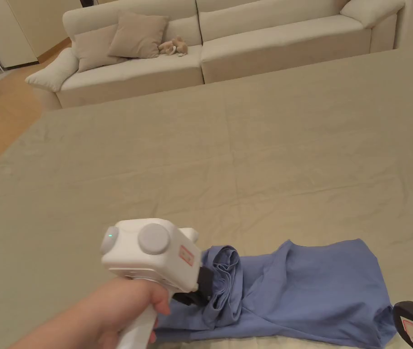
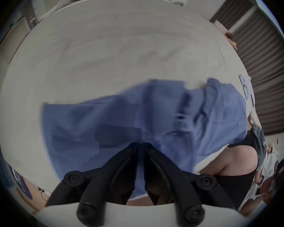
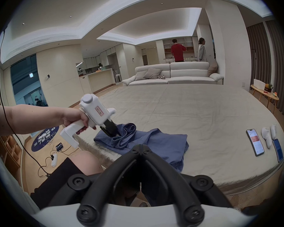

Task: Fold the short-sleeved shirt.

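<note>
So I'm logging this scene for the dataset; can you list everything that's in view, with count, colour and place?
shirt: one, blue, crumpled at the near edge of the bed
bed sheet: one, beige, covering the wide bed
sofa: one, cream, beyond the bed
cushions: two, taupe, at the sofa's left end
soft toy: one, tan, on the sofa seat
phones: two, on the bed, right side
side table: one, wooden, far right
people: two, standing behind the sofa
left gripper: white body, black jaws pinching a shirt fold
right gripper: black jaws closed, holding nothing, near the shirt
</note>
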